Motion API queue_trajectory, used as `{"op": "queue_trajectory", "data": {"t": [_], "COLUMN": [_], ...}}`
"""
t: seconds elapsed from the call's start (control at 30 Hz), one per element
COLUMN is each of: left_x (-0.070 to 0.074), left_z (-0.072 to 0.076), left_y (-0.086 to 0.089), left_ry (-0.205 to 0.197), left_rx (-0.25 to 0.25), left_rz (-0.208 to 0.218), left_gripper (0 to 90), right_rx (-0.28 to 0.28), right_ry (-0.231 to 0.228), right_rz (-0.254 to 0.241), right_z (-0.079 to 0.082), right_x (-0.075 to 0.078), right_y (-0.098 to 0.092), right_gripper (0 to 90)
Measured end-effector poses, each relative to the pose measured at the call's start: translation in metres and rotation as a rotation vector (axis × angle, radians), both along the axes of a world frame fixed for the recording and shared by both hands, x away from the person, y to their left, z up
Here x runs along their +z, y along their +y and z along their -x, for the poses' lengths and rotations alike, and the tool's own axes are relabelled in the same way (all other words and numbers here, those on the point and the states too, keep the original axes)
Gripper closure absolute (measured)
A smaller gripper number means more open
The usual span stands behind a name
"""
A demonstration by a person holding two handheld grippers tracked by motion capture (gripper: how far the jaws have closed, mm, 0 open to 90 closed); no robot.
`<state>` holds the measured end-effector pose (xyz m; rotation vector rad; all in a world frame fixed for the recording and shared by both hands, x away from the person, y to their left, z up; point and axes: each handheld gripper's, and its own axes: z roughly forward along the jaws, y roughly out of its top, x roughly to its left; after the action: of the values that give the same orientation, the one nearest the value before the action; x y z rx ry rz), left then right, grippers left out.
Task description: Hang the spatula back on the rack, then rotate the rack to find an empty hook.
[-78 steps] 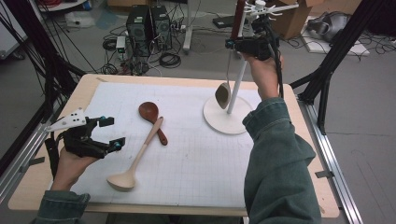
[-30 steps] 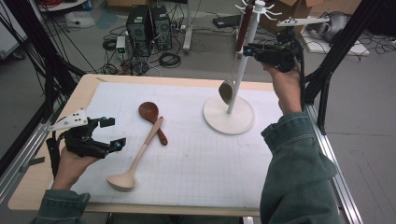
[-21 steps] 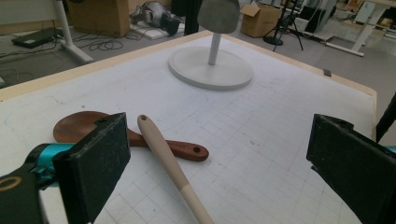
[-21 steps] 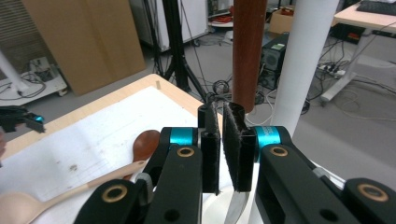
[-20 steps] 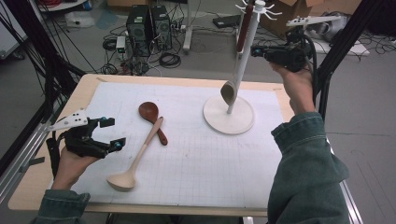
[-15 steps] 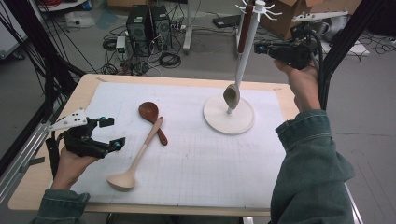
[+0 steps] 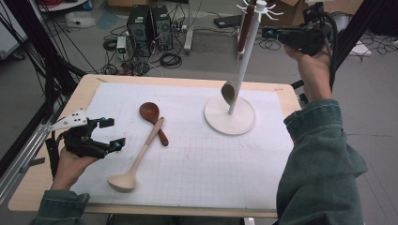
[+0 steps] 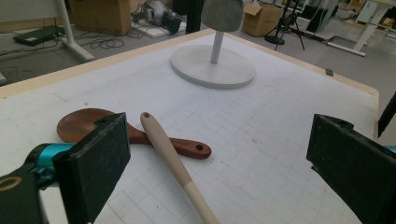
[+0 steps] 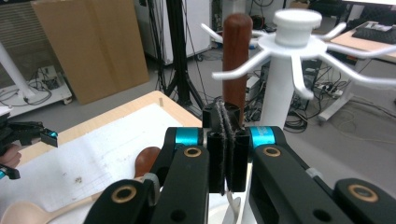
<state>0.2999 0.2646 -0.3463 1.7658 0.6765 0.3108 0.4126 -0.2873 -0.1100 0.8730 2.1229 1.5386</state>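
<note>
A white hook rack (image 7: 244, 56) stands on its round base at the mat's far right. A spoon with a dark handle (image 7: 243, 28) hangs from it, its grey bowl (image 7: 228, 92) low beside the pole. My right gripper (image 7: 268, 33) is held high, just right of the rack's top, shut with nothing in it. The right gripper view has the pads pressed together (image 9: 226, 121) in front of the handle (image 9: 236, 56). On the mat a dark brown spoon (image 7: 152, 119) lies under a pale wooden spoon (image 7: 141, 154). My left gripper (image 7: 113, 133) rests open at the left, facing both spoons (image 8: 173, 158).
A white gridded mat (image 7: 211, 164) covers most of the wooden table. Black frame posts stand at both sides. Computer towers (image 7: 150, 23) and cables lie on the floor beyond the far edge. The rack's thin white hooks (image 9: 327, 51) spread out close to my right gripper.
My right gripper has come off the rack's top, shut its jaws and drawn away to the right and upward. The hanging spoon's bowl sways slightly. The left hand has kept still.
</note>
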Motion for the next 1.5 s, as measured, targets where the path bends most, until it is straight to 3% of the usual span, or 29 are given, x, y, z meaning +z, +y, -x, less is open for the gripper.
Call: {"op": "queue_trajectory", "data": {"t": [0.1,0.5,0.9,1.2,1.5], "left_x": [0.000,0.000,0.001,0.001,0.002], "left_z": [0.000,0.000,0.000,0.001,0.002], "left_y": [0.000,0.000,0.000,0.001,0.000], "left_ry": [-0.001,0.002,0.003,0.003,-0.002], "left_rx": [0.001,0.002,-0.002,0.001,0.001], "left_rz": [0.004,0.000,0.002,0.004,0.001], "left_gripper": [6.7,6.7,6.7,6.7,6.7], "right_rx": [0.004,0.008,-0.026,-0.051,-0.119], "right_ry": [-0.020,-0.014,-0.038,-0.038,-0.087], "right_rz": [0.000,0.003,-0.003,0.014,0.049], "right_z": [0.000,0.000,-0.002,-0.008,-0.006], "right_x": [0.003,0.002,0.007,0.008,0.010], "right_y": [0.000,0.000,0.003,0.018,0.036], "right_gripper": [89.3,89.3,89.3,89.4,89.6]}}
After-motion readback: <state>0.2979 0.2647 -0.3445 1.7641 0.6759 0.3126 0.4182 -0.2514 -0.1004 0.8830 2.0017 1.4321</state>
